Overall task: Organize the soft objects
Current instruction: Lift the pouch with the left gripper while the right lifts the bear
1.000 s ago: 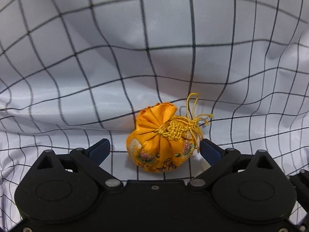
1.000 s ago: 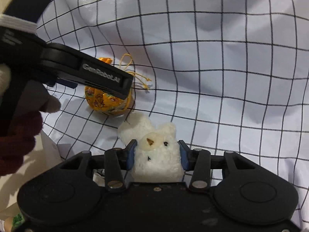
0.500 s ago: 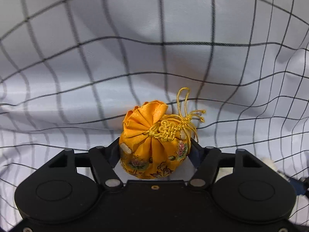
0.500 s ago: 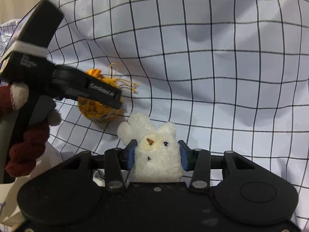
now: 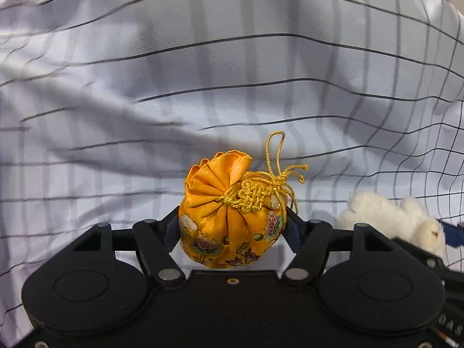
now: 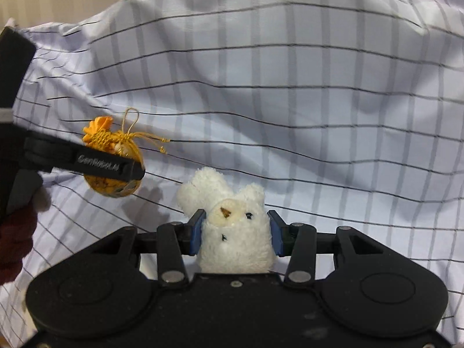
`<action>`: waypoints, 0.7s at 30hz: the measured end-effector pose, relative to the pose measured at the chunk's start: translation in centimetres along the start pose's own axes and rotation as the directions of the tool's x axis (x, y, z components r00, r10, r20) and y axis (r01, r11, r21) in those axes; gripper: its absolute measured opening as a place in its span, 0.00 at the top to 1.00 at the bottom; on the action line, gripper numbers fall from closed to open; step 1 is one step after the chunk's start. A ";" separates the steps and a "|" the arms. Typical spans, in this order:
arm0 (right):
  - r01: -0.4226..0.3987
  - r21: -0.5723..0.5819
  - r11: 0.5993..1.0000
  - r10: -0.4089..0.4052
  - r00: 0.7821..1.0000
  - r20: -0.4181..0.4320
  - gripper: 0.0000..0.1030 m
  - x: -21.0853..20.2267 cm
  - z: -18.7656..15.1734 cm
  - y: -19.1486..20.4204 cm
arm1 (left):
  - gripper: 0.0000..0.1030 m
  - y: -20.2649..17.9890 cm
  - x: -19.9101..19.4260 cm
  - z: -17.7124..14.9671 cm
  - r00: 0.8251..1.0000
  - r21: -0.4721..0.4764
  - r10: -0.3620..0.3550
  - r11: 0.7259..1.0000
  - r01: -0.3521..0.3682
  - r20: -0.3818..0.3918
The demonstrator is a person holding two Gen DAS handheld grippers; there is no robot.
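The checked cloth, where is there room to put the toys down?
The checked cloth lies bare ahead of both grippers, wrinkled but free, widest beyond the white plush toy. It is crowded low on the left, where the orange drawstring pouch hangs close beside the toy.

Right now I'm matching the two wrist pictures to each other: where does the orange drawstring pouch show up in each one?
Left wrist view: the orange drawstring pouch sits low at centre, clamped between the left gripper's jaws.
Right wrist view: the pouch is at mid-left, partly behind the left gripper's black finger.
Shared landmark: the white plush toy, at lower right in the left view, low centre in the right.
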State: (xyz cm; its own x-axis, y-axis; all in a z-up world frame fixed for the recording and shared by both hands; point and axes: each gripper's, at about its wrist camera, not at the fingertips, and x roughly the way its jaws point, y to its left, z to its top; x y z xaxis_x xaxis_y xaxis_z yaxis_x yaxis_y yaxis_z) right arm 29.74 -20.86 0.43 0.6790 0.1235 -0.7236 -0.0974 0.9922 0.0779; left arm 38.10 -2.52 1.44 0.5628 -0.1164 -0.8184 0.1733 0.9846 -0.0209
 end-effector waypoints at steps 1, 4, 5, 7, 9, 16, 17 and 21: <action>-0.007 -0.009 1.000 0.007 1.000 0.001 0.57 0.0 0.2 0.9 | 0.38 0.9 -0.3 -0.5 1.000 -0.006 0.006 1.000 -0.006 -0.002; -0.033 -0.030 0.999 0.033 0.999 0.003 0.57 0.3 1.0 3.3 | 0.38 3.2 -1.2 -1.7 1.000 -0.020 0.028 0.999 -0.028 0.003; -0.041 -0.035 0.999 0.041 0.999 0.003 0.57 0.4 1.1 4.1 | 0.38 4.1 -1.3 -2.2 0.999 -0.024 0.034 0.999 -0.034 0.005; -0.061 -0.050 0.997 0.061 0.998 0.000 0.57 0.6 1.3 6.0 | 0.38 6.1 -2.5 -3.2 0.999 -0.043 0.048 0.998 -0.048 0.006; -0.081 -0.064 0.995 0.081 0.997 -0.003 0.57 0.6 1.4 7.6 | 0.38 7.9 -3.4 -4.1 0.998 -0.063 0.056 0.996 -0.055 0.005; -0.161 -0.120 0.980 0.160 0.987 -0.019 0.57 0.5 1.0 13.3 | 0.38 11.7 -7.5 -7.7 0.994 -0.097 0.101 0.990 -0.098 0.033; -0.171 -0.129 0.977 0.170 0.985 -0.021 0.57 0.3 0.8 13.9 | 0.38 12.0 -8.1 -8.3 0.994 -0.103 0.104 0.990 -0.100 0.038; -0.214 -0.174 0.961 0.213 0.977 -0.027 0.57 -1.1 -0.4 16.7 | 0.38 13.6 -11.2 -10.9 0.992 -0.134 0.111 0.986 -0.103 0.055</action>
State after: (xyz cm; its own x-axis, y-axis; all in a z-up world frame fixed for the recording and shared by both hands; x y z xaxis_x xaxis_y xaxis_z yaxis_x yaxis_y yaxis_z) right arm 27.09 -4.44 2.22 0.6232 0.3310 -0.7086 -0.3651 0.9244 0.1107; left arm 25.34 13.63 4.03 0.6222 -0.0133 -0.7827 0.0046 0.9999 -0.0133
